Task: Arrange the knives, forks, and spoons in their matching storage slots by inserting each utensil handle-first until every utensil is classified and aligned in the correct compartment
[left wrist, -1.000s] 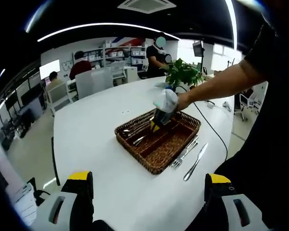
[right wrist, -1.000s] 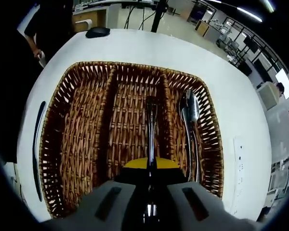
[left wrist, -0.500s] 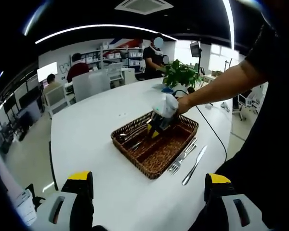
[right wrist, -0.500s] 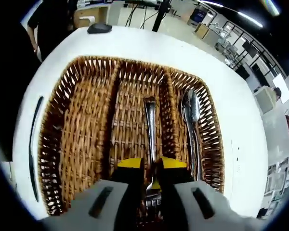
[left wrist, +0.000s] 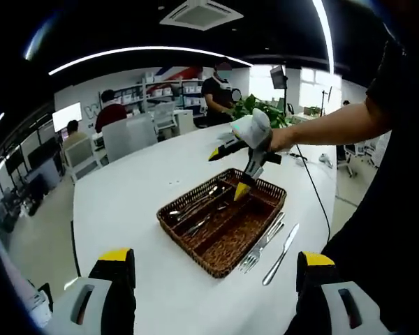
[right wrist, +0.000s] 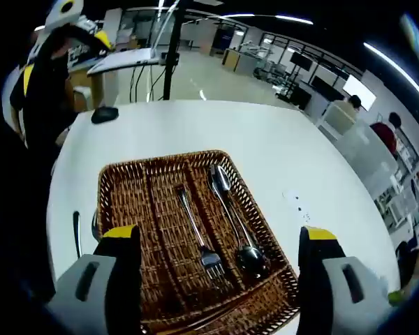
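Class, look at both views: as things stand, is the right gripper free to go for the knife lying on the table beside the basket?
Probably yes. The right gripper hangs open and empty above the basket, and the knife lies bare on the table beside it.

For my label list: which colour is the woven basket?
Brown; the basket shows best in the right gripper view.

Large white rounded surface [left wrist: 140, 202], glossy. Wicker tray [left wrist: 220, 216] sits on it near person-side edge, three long compartments. Beside tray, between it and that edge, fork [left wrist: 260, 243] and knife [left wrist: 281, 246] lie flat on bare surface, roughly parallel to tray's long side, fork just beside tray wall, knife further out. Potted plant [left wrist: 262, 108] stands toward far edge. Dark mouse-like object [right wrist: 105, 114] rests beyond tray's far short end; small mark or sticker [right wrist: 298, 204] lies off tray's other long side.
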`<move>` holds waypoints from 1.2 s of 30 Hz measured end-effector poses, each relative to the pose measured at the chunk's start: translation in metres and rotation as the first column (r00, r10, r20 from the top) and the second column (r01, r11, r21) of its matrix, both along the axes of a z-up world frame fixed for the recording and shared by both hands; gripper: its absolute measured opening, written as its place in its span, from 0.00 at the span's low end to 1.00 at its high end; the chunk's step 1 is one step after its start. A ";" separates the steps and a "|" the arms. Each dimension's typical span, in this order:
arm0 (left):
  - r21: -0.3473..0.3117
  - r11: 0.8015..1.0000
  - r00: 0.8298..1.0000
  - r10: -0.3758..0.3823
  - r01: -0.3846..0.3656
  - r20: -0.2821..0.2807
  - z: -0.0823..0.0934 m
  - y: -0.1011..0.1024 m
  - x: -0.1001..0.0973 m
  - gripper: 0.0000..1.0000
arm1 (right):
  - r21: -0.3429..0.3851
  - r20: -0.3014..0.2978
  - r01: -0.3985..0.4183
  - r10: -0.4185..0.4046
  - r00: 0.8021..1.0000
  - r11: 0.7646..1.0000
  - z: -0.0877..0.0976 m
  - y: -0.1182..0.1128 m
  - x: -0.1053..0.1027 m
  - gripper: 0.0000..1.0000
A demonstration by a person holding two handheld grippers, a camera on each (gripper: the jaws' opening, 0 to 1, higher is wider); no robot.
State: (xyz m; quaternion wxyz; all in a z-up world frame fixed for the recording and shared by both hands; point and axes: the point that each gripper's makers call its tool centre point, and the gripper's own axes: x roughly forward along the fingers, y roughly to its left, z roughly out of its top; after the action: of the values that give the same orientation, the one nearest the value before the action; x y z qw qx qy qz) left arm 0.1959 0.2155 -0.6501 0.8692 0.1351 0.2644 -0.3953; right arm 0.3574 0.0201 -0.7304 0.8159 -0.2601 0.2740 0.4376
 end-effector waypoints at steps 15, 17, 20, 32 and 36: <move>-0.142 0.987 0.991 0.091 -0.076 0.102 0.026 -0.037 0.013 1.00 | 0.319 0.015 0.288 -0.309 0.951 0.903 0.085 -0.095 -0.072 0.99; -0.143 0.986 0.987 0.105 -0.088 0.119 0.030 -0.040 0.013 1.00 | 0.347 0.008 0.314 -0.338 0.941 0.884 0.093 -0.108 -0.085 0.99; -0.117 0.989 0.986 0.105 -0.090 0.131 0.031 -0.043 0.013 1.00 | 0.387 -0.004 0.336 -0.363 0.932 0.859 0.101 -0.121 -0.106 0.99; -0.121 0.990 0.982 0.088 -0.068 0.170 0.048 -0.059 0.006 1.00 | 0.406 0.023 0.403 -0.450 0.893 0.820 0.112 -0.164 -0.160 0.99; -0.115 0.991 0.983 0.091 -0.072 0.162 0.046 -0.059 -0.002 1.00 | 0.370 0.021 0.407 -0.446 0.895 0.835 0.108 -0.173 -0.169 0.99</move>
State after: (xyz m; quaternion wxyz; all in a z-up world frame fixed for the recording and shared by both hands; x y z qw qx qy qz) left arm 0.1941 0.1566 -0.6041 0.9098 0.1090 0.1742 -0.3605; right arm 0.1883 -0.1524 -0.6225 0.9396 -0.0631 0.1974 0.2723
